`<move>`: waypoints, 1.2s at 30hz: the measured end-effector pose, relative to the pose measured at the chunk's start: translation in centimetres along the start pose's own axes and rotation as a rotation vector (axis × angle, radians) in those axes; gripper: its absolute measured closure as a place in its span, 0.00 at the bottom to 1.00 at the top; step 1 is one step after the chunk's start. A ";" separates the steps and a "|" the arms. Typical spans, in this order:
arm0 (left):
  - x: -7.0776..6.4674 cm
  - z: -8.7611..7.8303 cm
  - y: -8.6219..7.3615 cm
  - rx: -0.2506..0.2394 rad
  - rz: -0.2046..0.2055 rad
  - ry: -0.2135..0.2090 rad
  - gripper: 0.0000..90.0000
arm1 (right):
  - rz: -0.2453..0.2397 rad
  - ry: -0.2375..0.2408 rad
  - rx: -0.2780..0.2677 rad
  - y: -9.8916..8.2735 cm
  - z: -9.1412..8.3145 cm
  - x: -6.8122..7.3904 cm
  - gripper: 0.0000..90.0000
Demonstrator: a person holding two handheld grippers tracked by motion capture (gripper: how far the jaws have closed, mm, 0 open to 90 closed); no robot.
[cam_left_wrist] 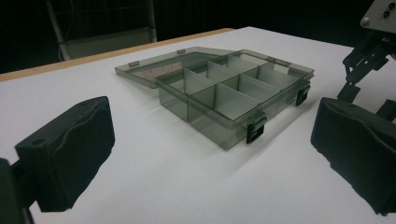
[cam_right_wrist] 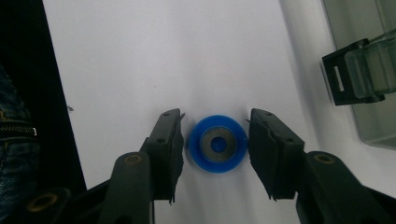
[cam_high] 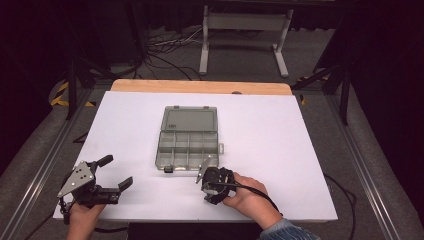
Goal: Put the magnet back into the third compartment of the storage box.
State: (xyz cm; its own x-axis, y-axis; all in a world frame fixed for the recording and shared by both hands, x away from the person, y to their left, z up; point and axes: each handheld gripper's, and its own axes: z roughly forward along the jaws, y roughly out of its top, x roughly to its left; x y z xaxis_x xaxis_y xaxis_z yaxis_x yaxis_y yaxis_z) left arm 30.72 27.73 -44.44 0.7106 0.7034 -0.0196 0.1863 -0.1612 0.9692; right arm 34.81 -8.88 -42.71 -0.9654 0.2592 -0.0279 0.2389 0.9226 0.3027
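ring [cam_right_wrist: 217,143] between tool pads, beside box [cam_right_wrist: 369,70]

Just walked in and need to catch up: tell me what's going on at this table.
A person works with a gripper in each hand. The right gripper points down at a small blue ring lying on the white table; its fingers stand on either side of the ring, with slight gaps visible. Nearby sits an open compartment box, its compartments looking empty. The left gripper waits open, off to the side.

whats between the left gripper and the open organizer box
Only bare white table lies between the left gripper and the box, seen in the left gripper view.
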 end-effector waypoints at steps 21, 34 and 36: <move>0.0 0.0 0.0 -0.007 -0.004 0.006 0.00 | 0.020 -0.001 -0.077 0.5 -3.5 -1.0 0.69; 0.1 0.0 0.0 -0.008 -0.002 0.005 0.00 | 0.043 -0.009 -0.130 1.7 -5.6 -3.0 0.69; 0.1 -0.1 0.0 -0.003 -0.002 0.003 0.00 | 0.050 -0.014 -0.135 1.9 -5.9 -3.3 0.69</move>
State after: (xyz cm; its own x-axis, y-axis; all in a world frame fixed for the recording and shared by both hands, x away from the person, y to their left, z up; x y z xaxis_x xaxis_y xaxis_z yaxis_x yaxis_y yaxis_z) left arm 30.73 27.83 -44.40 0.7082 0.7057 -0.0203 0.1851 -0.1578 0.9700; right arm 37.87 -9.68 -36.46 -0.9509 0.3087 -0.0220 0.2699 0.8618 0.4295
